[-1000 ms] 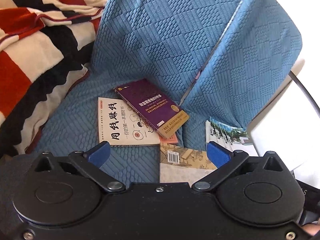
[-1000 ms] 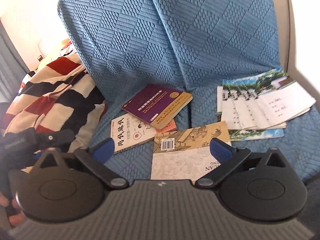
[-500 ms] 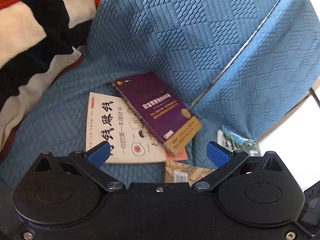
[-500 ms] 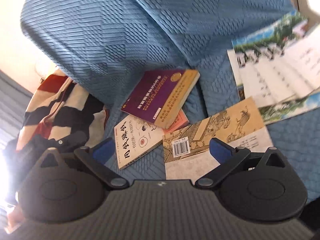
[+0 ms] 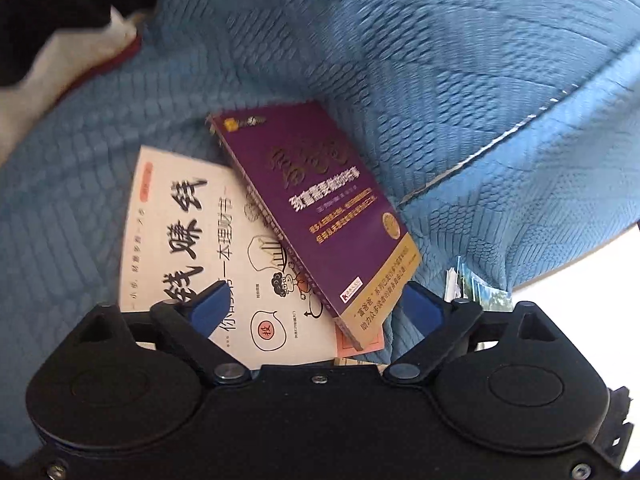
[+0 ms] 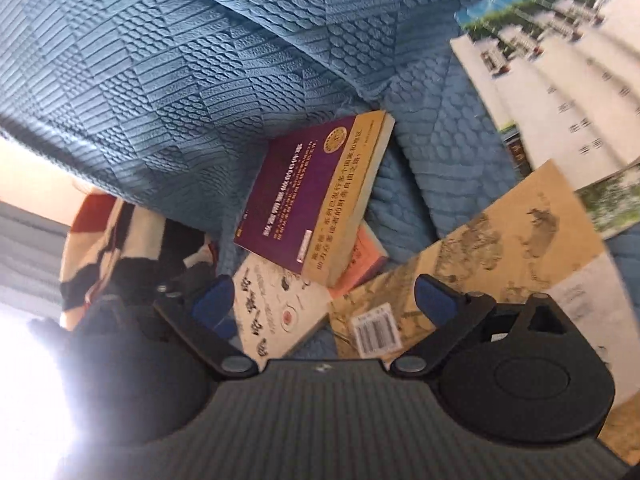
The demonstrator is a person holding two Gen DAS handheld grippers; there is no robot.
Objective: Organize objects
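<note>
Both grippers have dropped closer to the books on the blue sofa cover. The left gripper, jaws closing but clear of everything, now frames the purple book (lying atop the white book). The right gripper gapes wide above the tan book.

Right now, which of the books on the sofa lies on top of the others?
The purple book with the gold band: it rests across the white book and a pink one.
</note>
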